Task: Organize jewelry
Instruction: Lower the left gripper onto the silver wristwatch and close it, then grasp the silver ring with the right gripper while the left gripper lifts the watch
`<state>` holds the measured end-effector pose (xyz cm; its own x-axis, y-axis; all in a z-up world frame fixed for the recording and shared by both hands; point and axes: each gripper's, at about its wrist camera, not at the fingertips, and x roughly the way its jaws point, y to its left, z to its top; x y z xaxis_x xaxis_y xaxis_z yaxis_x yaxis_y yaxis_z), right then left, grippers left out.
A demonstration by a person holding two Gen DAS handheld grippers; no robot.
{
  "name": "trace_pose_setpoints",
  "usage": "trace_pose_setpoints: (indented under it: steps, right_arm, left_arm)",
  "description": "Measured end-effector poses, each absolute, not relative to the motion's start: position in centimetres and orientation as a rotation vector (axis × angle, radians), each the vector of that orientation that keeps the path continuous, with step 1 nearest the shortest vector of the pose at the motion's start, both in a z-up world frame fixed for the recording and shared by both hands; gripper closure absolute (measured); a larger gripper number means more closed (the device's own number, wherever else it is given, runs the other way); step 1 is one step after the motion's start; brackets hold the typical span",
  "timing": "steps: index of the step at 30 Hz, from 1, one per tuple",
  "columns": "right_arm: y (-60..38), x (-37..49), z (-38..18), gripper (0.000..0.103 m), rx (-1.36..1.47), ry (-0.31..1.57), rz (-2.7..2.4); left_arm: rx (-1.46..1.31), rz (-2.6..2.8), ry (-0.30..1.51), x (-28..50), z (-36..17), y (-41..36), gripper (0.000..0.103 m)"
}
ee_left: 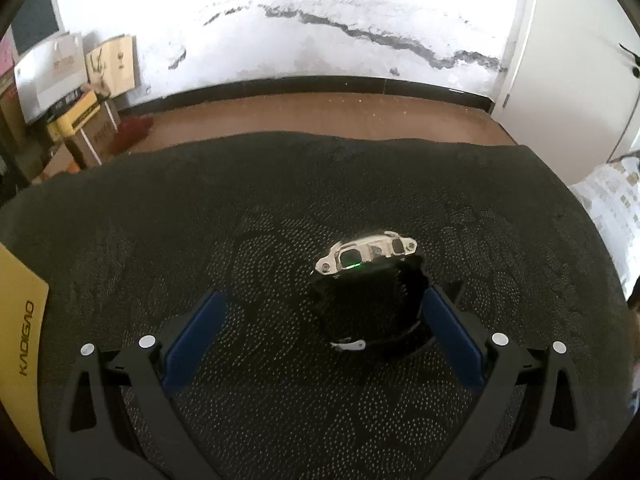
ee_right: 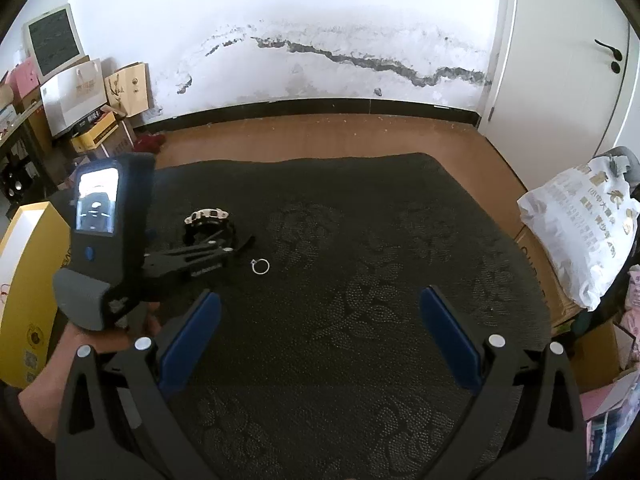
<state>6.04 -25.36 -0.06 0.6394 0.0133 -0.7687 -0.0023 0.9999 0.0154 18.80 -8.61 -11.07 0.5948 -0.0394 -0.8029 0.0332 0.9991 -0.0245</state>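
Observation:
A wristwatch [ee_left: 366,256] with a silver case and black strap stands on the dark patterned cloth [ee_left: 280,184]. My left gripper [ee_left: 322,304] is open, its blue pads either side of the strap, the right pad [ee_left: 452,336] close against it. In the right wrist view the same watch [ee_right: 208,220] sits just ahead of the left gripper [ee_right: 216,245], which a hand holds. A small silver ring [ee_right: 260,266] lies on the cloth [ee_right: 360,240] right of the watch. My right gripper [ee_right: 320,312] hangs open over bare cloth, nothing between its fingers.
A yellow box [ee_right: 28,280] with a white inside stands at the cloth's left edge; its side [ee_left: 20,320] shows in the left view. Boxes and bags [ee_right: 80,100] are stacked at the far left wall. A white plastic bag [ee_right: 580,236] sits on the right.

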Motion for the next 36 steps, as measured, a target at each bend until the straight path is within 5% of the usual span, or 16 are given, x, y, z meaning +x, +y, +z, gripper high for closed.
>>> trace_pose_setpoints:
  steps: [14,18,20,22,23,36]
  right_arm:
    - [-24.4,7.5,-0.7,0.007,0.015,0.892,0.012]
    - [-24.6,8.1,-0.9,0.007,0.016,0.900,0.011]
    - [-24.9,8.4,-1.1,0.007,0.024,0.906,0.008]
    - [-25.2,8.9,-1.3,0.007,0.035,0.915,0.010]
    - [-25.2,9.1,-1.5,0.007,0.037,0.920,0.011]
    - [-22.3,14.1,-9.3,0.007,-0.025,1.042,0.184]
  left_arm:
    - [-0.024,-0.023,0.970,19.9,-13.0,-6.8,0.008]
    - [0.024,0.013,0.942,19.9,-12.8,-7.2,0.037]
    - [0.046,0.007,0.944,19.9,-12.4,-7.5,0.077]
    - [0.033,0.014,0.953,19.8,-12.3,-7.1,0.081]
    - [0.025,0.029,0.949,19.6,-12.2,-6.7,0.095]
    - [-0.025,-0.028,0.951,9.3,-3.6,-1.6,0.097]
